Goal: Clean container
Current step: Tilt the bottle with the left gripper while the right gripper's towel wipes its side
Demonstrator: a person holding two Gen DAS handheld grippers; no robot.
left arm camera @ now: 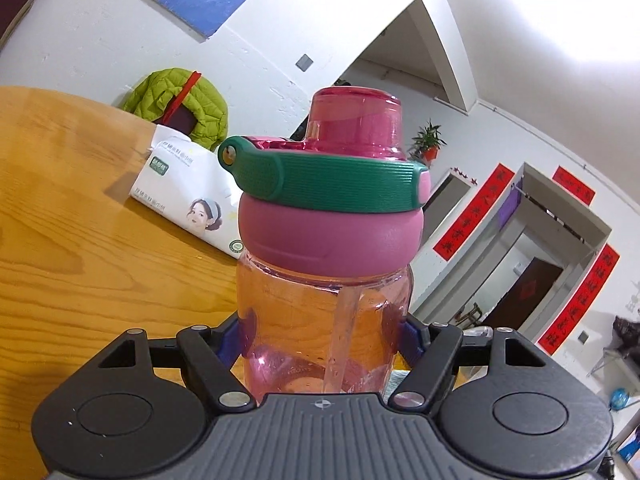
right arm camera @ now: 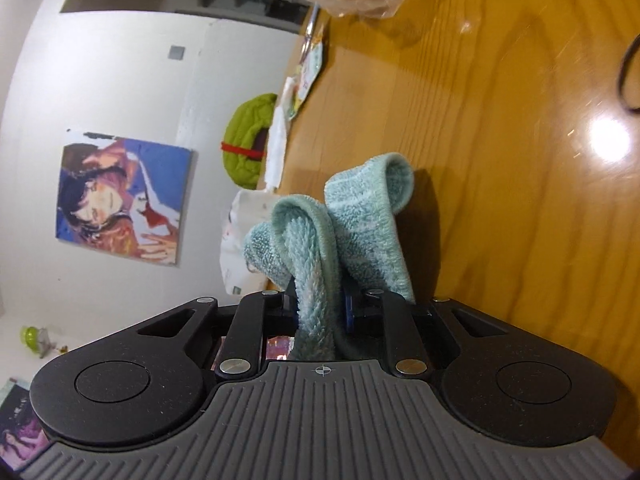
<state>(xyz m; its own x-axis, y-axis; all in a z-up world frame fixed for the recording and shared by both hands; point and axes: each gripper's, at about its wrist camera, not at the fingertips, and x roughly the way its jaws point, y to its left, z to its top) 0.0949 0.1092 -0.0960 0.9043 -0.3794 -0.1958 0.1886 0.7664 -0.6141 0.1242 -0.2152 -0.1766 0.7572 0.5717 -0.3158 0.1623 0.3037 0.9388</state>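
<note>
While clamped, ribbed-capped clear pink bottle (left arm camera: 324, 300), fluffy teal terry cloth (right arm camera: 340, 232)

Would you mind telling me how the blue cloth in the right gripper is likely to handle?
The cloth looks floppy: its folds droop over the right gripper. Its fluffy pile suggests it is light and grips well. It seems unlikely to roll or break.
</note>
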